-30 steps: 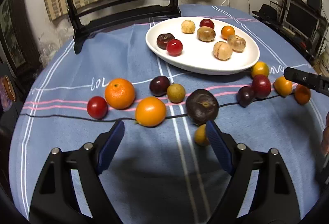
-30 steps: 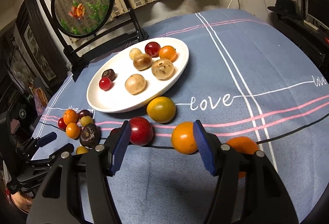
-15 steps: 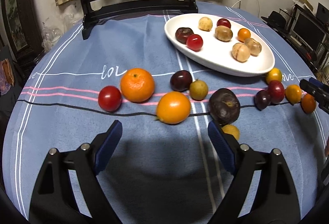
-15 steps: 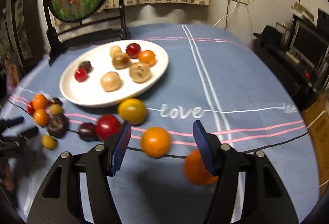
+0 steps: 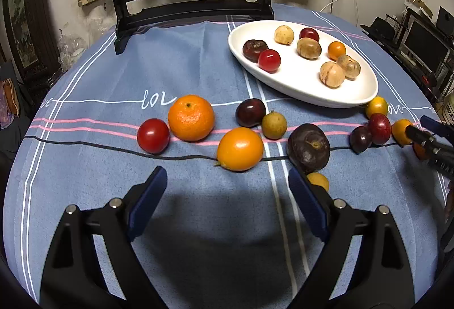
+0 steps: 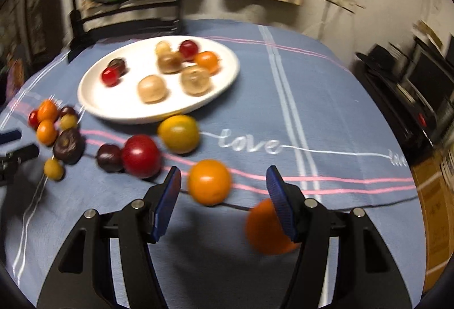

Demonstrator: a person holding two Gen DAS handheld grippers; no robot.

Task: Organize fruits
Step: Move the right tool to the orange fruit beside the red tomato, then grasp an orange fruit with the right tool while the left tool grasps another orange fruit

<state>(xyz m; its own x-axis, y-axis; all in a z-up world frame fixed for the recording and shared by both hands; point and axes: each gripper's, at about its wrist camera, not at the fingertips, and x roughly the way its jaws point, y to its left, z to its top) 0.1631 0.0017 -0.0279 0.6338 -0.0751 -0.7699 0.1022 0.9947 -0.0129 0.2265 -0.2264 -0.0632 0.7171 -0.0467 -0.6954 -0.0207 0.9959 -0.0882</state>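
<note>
Round table under a blue striped cloth (image 5: pixel 176 67), strewn with small smooth fruits.

On the cloth, twelve loose:
- near left, a large orange mandarin (image 5: pixel 191 118), a red tomato-like fruit (image 5: pixel 153 135), a glossy orange fruit (image 5: pixel 240 149);
- a wrinkled dark purple fruit (image 5: pixel 308 147) just right of it.

Far right, a white oval ceramic plate (image 5: pixel 306 90) with seven fruits.

Left gripper (image 5: pixel 227 195): jaws opening, nothing between, just short of the glossy orange fruit. Right gripper (image 6: pixel 224 192): half open, empty, a blurred small orange fruit (image 6: pixel 209 181) just ahead.

Likely light, firm but bruisable, slick and prone to rolling; best pinched gently across the widest middle.
</note>
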